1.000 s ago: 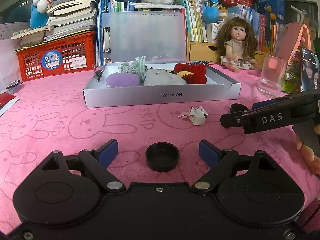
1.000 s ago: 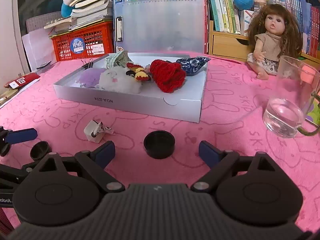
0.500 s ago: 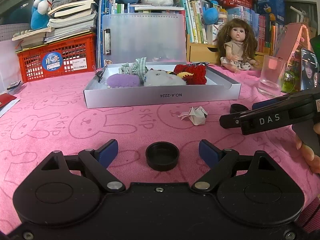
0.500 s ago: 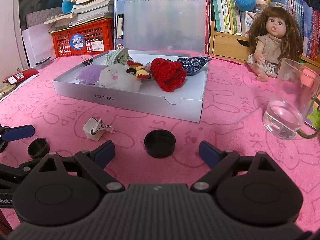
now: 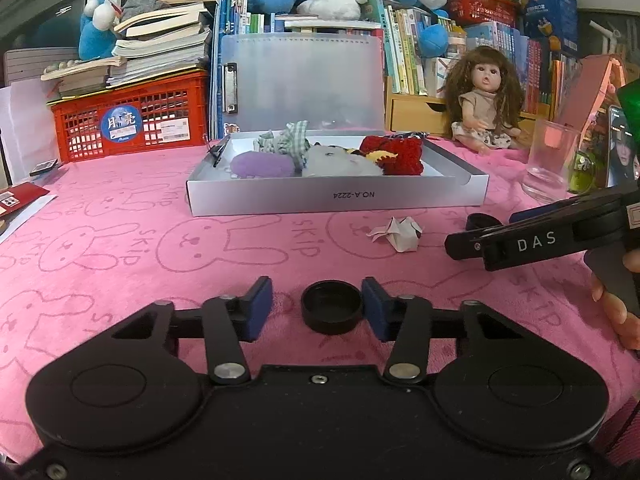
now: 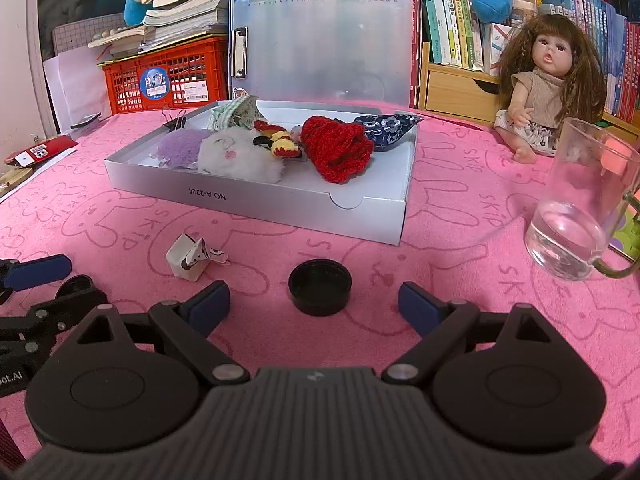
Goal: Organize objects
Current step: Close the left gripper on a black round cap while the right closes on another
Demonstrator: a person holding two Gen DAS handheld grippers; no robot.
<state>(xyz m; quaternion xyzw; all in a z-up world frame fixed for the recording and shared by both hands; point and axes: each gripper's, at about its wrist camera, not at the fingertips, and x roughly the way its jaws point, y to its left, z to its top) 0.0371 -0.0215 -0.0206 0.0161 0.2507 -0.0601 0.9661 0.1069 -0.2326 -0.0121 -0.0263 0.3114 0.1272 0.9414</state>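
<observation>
two black caps lie on the pink cloth: one (image 5: 332, 312) inside the half-narrowed left gripper (image 5: 317, 309), touching its right pad, one (image 6: 320, 287) before the wide right gripper (image 6: 314, 306). one folded paper scrap (image 6: 192, 258) lies between them, near one white box (image 6: 256, 200).

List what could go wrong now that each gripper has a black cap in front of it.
1. The left gripper has its right pad against the black cap while the left pad stands off; closing unevenly may push the cap sideways instead of pinching it.
2. The right gripper is wide open around its own cap, with the glass mug close on its right; a swing that way might tip it.
</observation>
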